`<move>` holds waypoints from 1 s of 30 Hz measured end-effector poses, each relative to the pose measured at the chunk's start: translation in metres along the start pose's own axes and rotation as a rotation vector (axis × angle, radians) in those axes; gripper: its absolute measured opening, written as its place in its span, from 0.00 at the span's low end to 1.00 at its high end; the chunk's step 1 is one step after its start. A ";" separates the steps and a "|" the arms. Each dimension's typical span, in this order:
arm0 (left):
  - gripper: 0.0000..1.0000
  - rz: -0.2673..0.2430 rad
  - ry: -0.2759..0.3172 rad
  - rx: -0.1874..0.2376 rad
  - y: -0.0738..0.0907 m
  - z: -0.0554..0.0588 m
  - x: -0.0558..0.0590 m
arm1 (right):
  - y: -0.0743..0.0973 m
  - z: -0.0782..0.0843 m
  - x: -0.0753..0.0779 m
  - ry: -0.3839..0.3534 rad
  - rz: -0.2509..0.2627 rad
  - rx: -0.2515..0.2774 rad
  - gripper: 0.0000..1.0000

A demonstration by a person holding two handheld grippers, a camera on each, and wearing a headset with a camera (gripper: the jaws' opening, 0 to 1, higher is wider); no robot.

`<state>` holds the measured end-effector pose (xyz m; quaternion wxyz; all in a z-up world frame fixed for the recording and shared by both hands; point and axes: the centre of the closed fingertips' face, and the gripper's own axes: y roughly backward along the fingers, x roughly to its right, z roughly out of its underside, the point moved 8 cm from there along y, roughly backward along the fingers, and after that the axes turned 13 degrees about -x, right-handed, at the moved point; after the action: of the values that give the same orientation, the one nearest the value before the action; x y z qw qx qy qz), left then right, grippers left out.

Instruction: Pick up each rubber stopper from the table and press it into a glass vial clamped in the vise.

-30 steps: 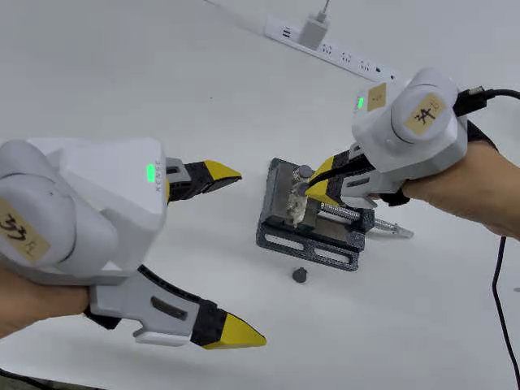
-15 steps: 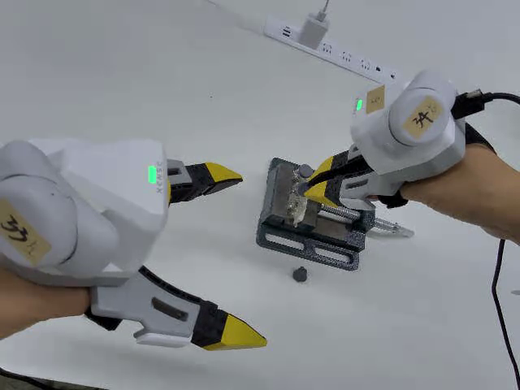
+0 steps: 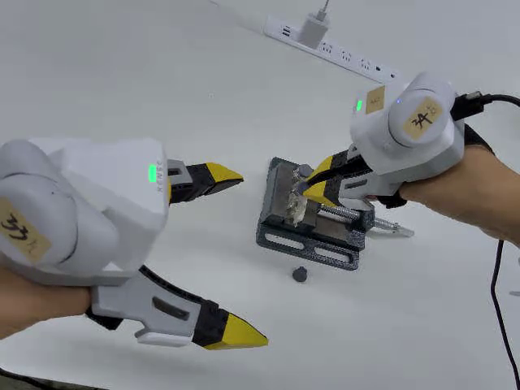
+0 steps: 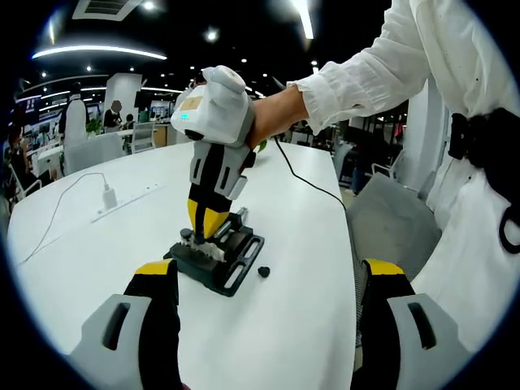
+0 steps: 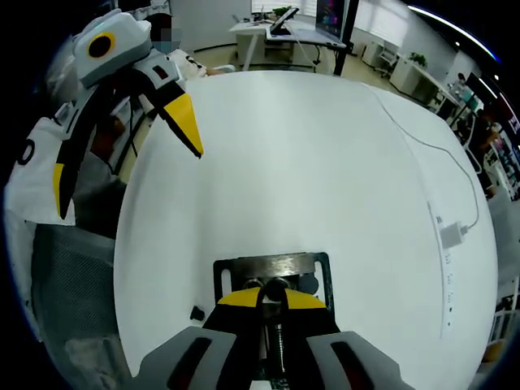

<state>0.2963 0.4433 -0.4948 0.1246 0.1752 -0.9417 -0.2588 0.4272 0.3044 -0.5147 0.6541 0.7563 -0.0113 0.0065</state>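
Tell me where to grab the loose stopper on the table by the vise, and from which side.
Pinch the loose stopper across its round sides, coming straight down from above. It is small and low on bare table, apart from the vise base, so a side approach would likely scrape. Use the open left gripper.

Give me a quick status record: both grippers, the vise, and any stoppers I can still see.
vise: on the white table, clear glass vial clamped in it
right gripper: jaws closed over the vise top, apparently on a rubber stopper
left gripper: jaws wide open, holding nothing, off to the side of the vise
loose stopper: on the table, near side of the vise, not touching it
power strip: far side of the table, charger plugged in
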 end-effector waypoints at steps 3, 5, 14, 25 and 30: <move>0.92 0.000 -0.001 0.001 0.000 0.000 0.000 | -0.001 0.001 0.001 -0.001 0.002 0.001 0.05; 0.92 0.001 0.001 0.002 0.000 -0.001 0.000 | 0.000 0.000 0.001 0.001 0.009 0.003 0.05; 0.91 0.004 0.001 0.005 0.000 -0.002 0.000 | 0.001 -0.001 0.003 0.014 0.031 -0.004 0.06; 0.90 0.004 0.005 0.007 0.000 -0.002 0.000 | -0.001 -0.001 0.007 0.018 0.049 -0.001 0.07; 0.90 0.006 0.004 0.005 0.000 -0.001 0.000 | -0.001 -0.001 0.007 0.028 0.056 -0.001 0.05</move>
<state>0.2963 0.4424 -0.4938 0.1269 0.1732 -0.9425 -0.2560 0.4340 0.3051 -0.5153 0.6542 0.7552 -0.0234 0.0353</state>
